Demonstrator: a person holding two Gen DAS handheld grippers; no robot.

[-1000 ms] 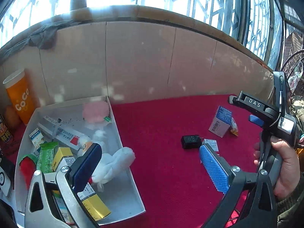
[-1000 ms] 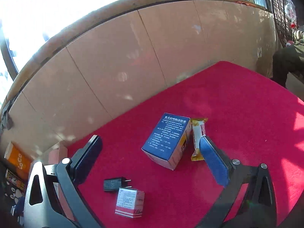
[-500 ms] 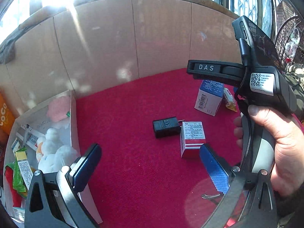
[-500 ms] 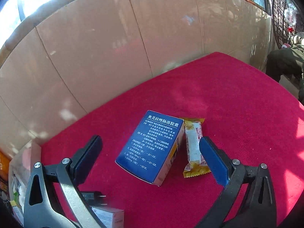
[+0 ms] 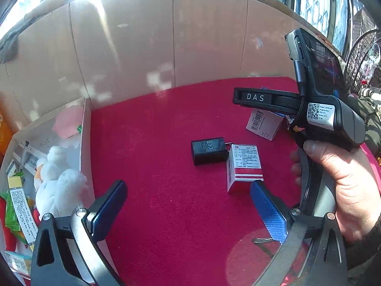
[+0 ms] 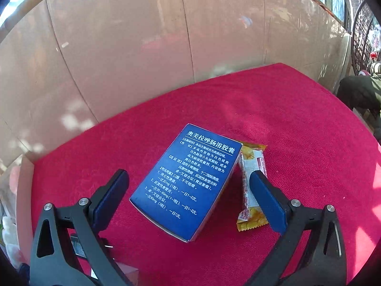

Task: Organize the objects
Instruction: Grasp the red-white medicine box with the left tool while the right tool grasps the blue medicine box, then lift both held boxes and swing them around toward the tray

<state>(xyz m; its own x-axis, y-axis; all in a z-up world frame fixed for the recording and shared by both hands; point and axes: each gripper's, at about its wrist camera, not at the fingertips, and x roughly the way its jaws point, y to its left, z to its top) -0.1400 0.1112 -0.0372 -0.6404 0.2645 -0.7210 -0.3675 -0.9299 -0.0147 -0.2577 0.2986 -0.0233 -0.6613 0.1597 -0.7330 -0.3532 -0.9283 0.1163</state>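
"DAS"-marked right tool (image 5: 252, 97) above Chinese-printed blue box (image 6: 188, 181)

The left gripper (image 5: 188, 205) was held low with its jaws spread wide and nothing between the blue pads (image 5: 268, 212). In the left wrist view the right hand (image 5: 343, 186) was seen wrapped around the grip of the other device, the thumb laid along its upper side and the fingertips curled round the front; a dark sleeve (image 5: 364, 245) covered the wrist. The right gripper (image 6: 189, 195) was likewise kept wide apart, angled downward, with neither of its dark blue pads (image 6: 269, 202) pressed against anything.
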